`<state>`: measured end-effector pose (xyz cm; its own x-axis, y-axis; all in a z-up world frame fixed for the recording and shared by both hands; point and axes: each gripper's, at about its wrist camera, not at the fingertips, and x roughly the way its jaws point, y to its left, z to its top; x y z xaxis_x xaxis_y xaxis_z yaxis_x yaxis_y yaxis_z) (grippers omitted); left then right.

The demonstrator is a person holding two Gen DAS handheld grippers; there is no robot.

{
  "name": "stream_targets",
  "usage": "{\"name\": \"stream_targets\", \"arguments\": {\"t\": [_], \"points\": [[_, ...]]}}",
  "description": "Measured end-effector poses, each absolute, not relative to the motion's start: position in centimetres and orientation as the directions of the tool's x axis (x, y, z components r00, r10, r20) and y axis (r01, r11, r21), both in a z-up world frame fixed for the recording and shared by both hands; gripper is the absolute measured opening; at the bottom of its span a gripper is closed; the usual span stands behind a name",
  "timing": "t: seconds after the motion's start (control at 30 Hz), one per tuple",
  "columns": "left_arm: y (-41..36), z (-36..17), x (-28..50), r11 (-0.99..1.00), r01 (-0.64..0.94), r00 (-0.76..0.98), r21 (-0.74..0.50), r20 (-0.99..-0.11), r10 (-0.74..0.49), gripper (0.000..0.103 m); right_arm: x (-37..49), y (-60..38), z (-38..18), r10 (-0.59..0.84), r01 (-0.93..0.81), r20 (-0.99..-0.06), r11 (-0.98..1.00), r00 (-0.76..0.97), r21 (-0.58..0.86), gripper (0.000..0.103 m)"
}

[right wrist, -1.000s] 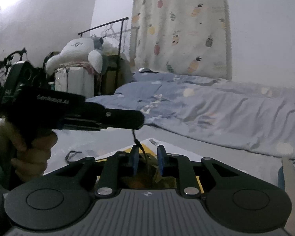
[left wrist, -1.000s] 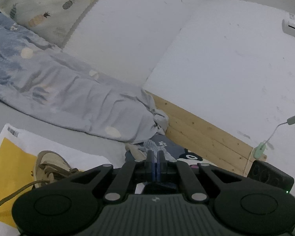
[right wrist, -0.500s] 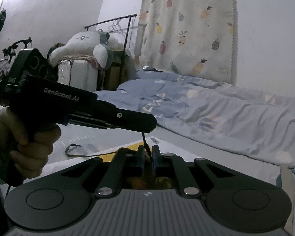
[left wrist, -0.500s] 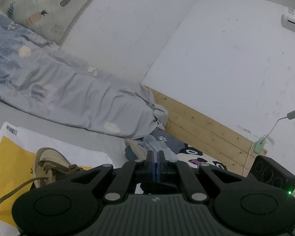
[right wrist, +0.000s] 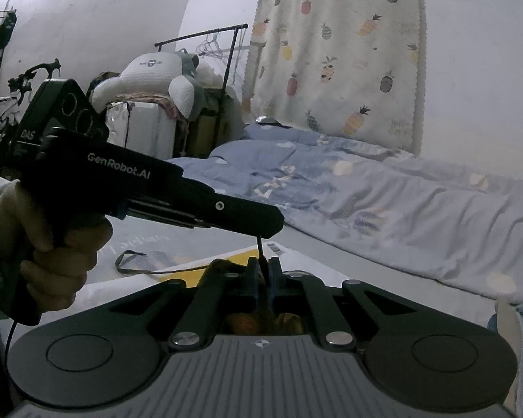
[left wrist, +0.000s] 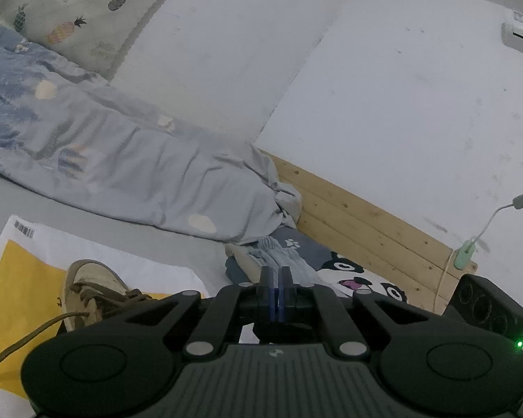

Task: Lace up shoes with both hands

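Observation:
A tan shoe (left wrist: 94, 285) with brown laces lies on a yellow and white bag (left wrist: 17, 278), low and left in the left wrist view. One lace end (left wrist: 28, 338) trails off toward the bottom left. My left gripper (left wrist: 277, 296) is shut. In the right wrist view it (right wrist: 268, 223) reaches in from the left, held by a hand, and a thin dark shoelace (right wrist: 259, 247) hangs straight down from its tip. My right gripper (right wrist: 263, 275) sits just below, its jaws closing with the pads pressing on that lace. Most of the shoe is hidden under my right gripper.
A blue patterned duvet (left wrist: 122, 167) lies across the bed behind the bag. A wooden headboard (left wrist: 366, 219) and a pillow (left wrist: 352, 275) are at the right. A loose dark cord (right wrist: 136, 268) rests on the sheet. A clothes rack (right wrist: 205, 45) and piled items stand far left.
My right gripper's jaws have come together around the hanging lace, which stood between them a second ago. My left gripper has kept its grip and its place.

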<state>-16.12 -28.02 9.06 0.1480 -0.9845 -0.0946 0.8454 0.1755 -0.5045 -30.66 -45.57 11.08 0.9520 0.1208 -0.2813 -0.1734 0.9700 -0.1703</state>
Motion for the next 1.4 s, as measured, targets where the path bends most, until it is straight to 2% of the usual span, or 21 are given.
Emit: {"name": "stream_targets", "arguments": {"t": [0.47,0.6,0.7,1.0,1.17,1.23,1.4], "points": [[-27.8,9.1,-16.2,0.205,0.833,0.177,-0.514,-0.102,-0.979,0.001,-30.6,-44.9,10.9,0.089,-0.141,-0.26,0.971,0.962,-0.191,0.0],[-27.3,9.1,-16.0,0.248,0.814,0.23,-0.525,-0.099,-0.968,0.016,-30.4,-45.0,11.0,0.048,-0.097,-0.243,0.977,0.969,-0.192,0.0],[-26.6,8.9,-15.5,0.305,0.783,0.286,-0.542,-0.121,-0.951,0.016,-30.3,-46.0,11.4,-0.007,-0.03,-0.218,0.985,0.976,-0.168,0.0],[-24.8,8.8,-15.0,0.463,0.721,0.408,-0.516,-0.224,-0.885,0.016,-29.7,-51.4,13.7,-0.278,0.274,-0.144,0.961,0.95,-0.047,0.0],[-25.0,8.6,-14.8,0.517,0.712,0.412,-0.475,-0.312,-0.856,0.016,-29.0,-52.3,15.1,-0.378,0.368,-0.105,0.924,0.92,-0.104,0.0],[-24.9,8.3,-14.9,0.532,0.711,0.41,-0.459,-0.343,-0.845,0.017,-28.5,-51.8,15.6,-0.381,0.366,-0.093,0.92,0.92,-0.142,0.0],[-25.0,7.5,-14.9,0.577,0.709,0.423,-0.406,-0.41,-0.808,0.017,-26.5,-47.8,15.4,-0.254,0.21,-0.131,0.937,0.958,-0.279,0.0]]}}
